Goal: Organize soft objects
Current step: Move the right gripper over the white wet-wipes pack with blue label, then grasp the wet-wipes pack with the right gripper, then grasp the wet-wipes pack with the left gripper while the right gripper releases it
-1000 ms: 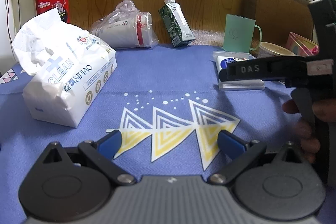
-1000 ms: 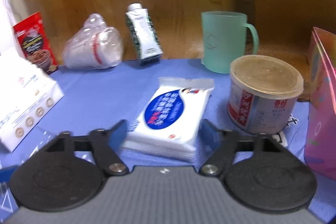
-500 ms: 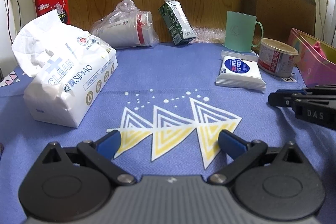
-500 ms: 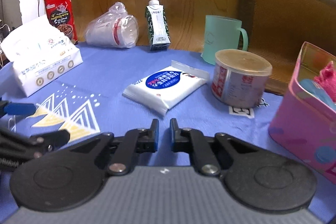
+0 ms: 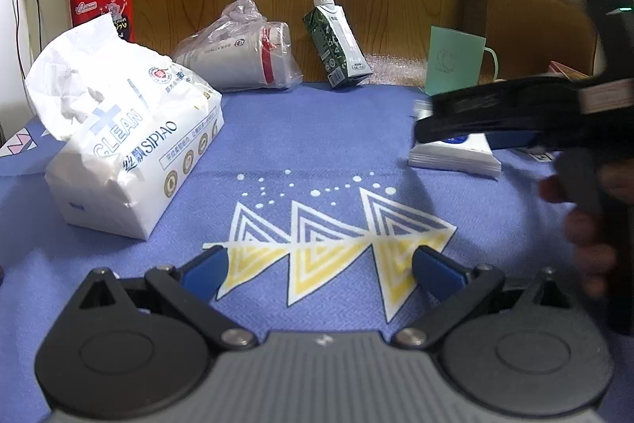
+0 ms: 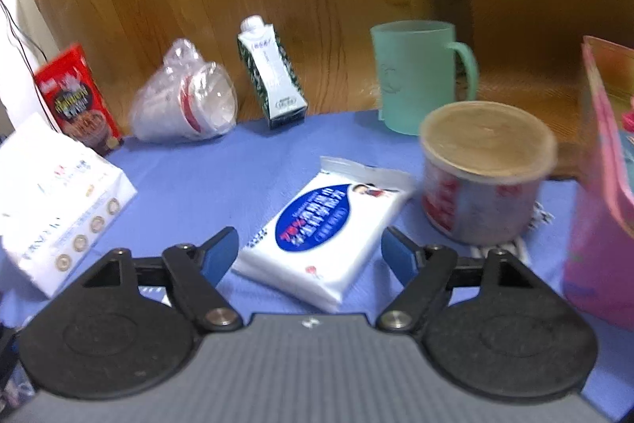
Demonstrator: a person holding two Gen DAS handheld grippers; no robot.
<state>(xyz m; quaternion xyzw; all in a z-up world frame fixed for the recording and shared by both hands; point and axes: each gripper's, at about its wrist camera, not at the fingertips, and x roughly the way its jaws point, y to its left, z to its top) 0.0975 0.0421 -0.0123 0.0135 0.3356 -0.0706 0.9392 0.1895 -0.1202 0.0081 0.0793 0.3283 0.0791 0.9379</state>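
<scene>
A small white tissue pack [image 6: 325, 224] with a blue oval label lies on the blue cloth. My right gripper [image 6: 311, 258] is open, its blue pads either side of the pack's near end, apart from it. In the left wrist view the right gripper [image 5: 511, 110] hangs over the same pack [image 5: 455, 157]. A large white tissue pack [image 5: 126, 145] lies at the left; it also shows in the right wrist view [image 6: 59, 209]. My left gripper [image 5: 321, 268] is open and empty over the cloth's triangle print.
A pink box [image 6: 606, 193] stands at the right, a lidded tin [image 6: 483, 173] and a green mug [image 6: 416, 78] beside the small pack. Bagged cups [image 5: 241, 54], a carton [image 5: 337, 42] and a red packet [image 5: 103, 6] line the back by the wooden wall.
My right gripper was shut and drawn back half a second ago. It has opened and moved forward over the small tissue pack. The left gripper has not moved.
</scene>
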